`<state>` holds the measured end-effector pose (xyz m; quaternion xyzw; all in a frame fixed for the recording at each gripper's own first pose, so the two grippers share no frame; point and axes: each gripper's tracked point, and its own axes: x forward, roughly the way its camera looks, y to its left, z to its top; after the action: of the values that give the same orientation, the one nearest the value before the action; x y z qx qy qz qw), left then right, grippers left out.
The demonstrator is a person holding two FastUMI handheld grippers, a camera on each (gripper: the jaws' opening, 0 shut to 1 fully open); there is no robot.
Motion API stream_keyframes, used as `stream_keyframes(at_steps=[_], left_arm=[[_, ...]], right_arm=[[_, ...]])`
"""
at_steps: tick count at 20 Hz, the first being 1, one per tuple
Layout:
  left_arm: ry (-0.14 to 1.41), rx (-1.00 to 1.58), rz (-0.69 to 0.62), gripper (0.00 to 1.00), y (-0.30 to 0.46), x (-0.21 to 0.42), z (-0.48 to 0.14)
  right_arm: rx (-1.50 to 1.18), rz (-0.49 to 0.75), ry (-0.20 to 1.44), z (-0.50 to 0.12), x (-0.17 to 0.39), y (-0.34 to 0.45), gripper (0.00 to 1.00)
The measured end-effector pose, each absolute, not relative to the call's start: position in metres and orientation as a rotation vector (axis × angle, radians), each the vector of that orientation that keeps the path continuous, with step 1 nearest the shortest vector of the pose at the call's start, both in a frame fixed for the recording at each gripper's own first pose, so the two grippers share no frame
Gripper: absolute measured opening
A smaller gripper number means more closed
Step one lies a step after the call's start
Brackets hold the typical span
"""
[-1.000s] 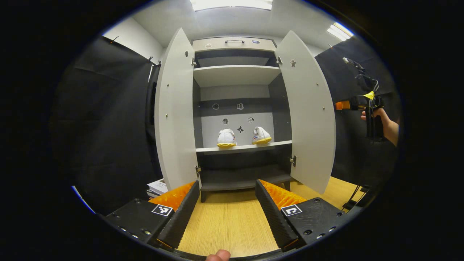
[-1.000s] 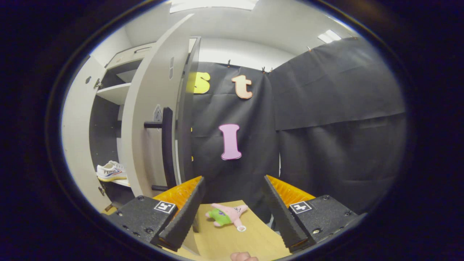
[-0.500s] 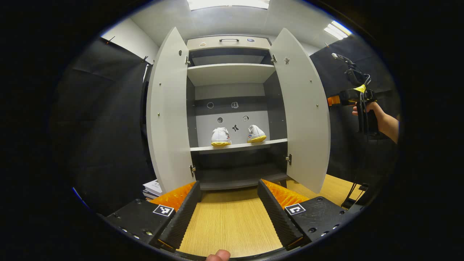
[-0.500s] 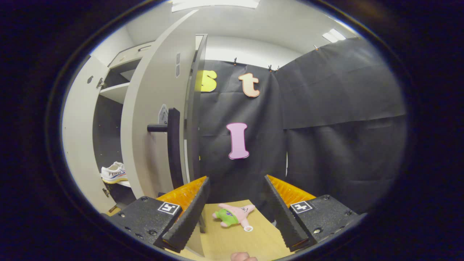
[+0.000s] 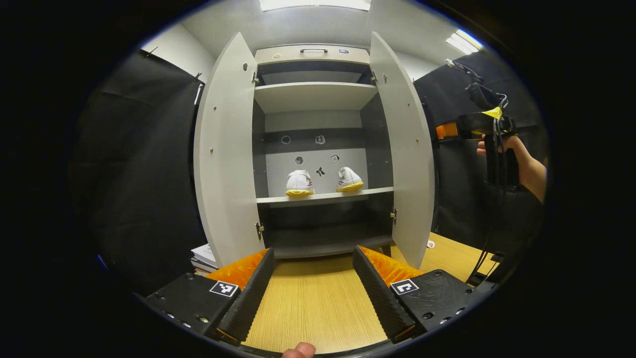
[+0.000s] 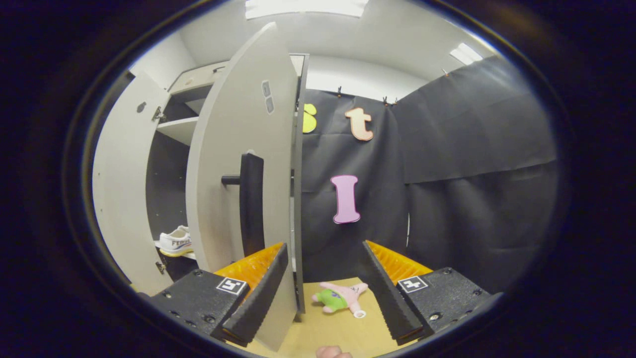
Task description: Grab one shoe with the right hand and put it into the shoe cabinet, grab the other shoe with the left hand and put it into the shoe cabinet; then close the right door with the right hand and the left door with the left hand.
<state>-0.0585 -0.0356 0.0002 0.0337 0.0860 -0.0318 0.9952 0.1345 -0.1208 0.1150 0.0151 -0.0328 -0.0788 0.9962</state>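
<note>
Two white yellow-soled shoes sit on the grey shoe cabinet's middle shelf; the right door stands ajar, its edge just beside the empty, open-jawed right gripper; the left gripper gapes, well clear of the left door.

In the left gripper view we see the left gripper level and pointing forward, its two fingers spread wide apart with nothing between them. At right, a hand grips the right gripper upright by its handle. In the right gripper view that gripper also stands with fingers apart; a fingertip, probably a thumb, shows below.
</note>
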Motion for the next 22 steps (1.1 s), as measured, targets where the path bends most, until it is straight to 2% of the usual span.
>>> stream_keyframes(at_steps=[1, 2, 3, 4, 5, 10, 11, 12, 17, 18, 19, 22], left_arm=[[0.176, 0.066, -0.058, 0.95, -0.033, -0.057, 0.000], [0.177, 0.065, -0.052, 0.95, -0.030, -0.056, -0.001], [0.179, 0.062, -0.047, 0.95, -0.028, -0.055, -0.001], [0.182, 0.060, -0.044, 0.95, -0.027, -0.055, -0.003], [0.183, 0.060, -0.040, 0.95, -0.025, -0.055, -0.003], [0.191, 0.060, -0.014, 0.95, -0.013, -0.052, -0.008], [0.196, 0.058, -0.006, 0.95, -0.009, -0.052, -0.010], [0.199, 0.056, 0.007, 0.95, -0.005, -0.053, -0.010], [0.200, 0.048, 0.139, 0.96, 0.047, -0.062, -0.009], [0.201, 0.058, 0.174, 0.95, 0.063, -0.065, -0.008], [0.198, 0.070, 0.208, 0.95, 0.079, -0.067, -0.006], [0.207, 0.061, 0.306, 0.95, 0.123, -0.069, -0.006]], right_arm=[[0.047, -0.150, -0.062, 0.114, 0.137, -0.114, 0.91], [0.061, -0.137, -0.059, 0.113, 0.138, -0.107, 0.96], [0.072, -0.122, -0.058, 0.112, 0.140, -0.100, 0.96], [0.079, -0.107, -0.054, 0.111, 0.143, -0.092, 0.91], [0.081, -0.090, -0.053, 0.110, 0.146, -0.083, 0.95], [0.037, -0.009, -0.058, 0.111, 0.178, -0.034, 0.96], [0.025, 0.001, -0.044, 0.107, 0.184, -0.028, 1.00], [0.021, 0.003, -0.040, 0.105, 0.186, -0.026, 0.97], [0.033, 0.029, -0.093, 0.096, 0.139, -0.026, 0.97], [0.028, 0.034, -0.093, 0.088, 0.124, -0.025, 1.00], [0.020, 0.040, -0.094, 0.079, 0.111, -0.023, 0.96], [0.002, 0.030, -0.089, 0.044, 0.073, -0.019, 0.96]])
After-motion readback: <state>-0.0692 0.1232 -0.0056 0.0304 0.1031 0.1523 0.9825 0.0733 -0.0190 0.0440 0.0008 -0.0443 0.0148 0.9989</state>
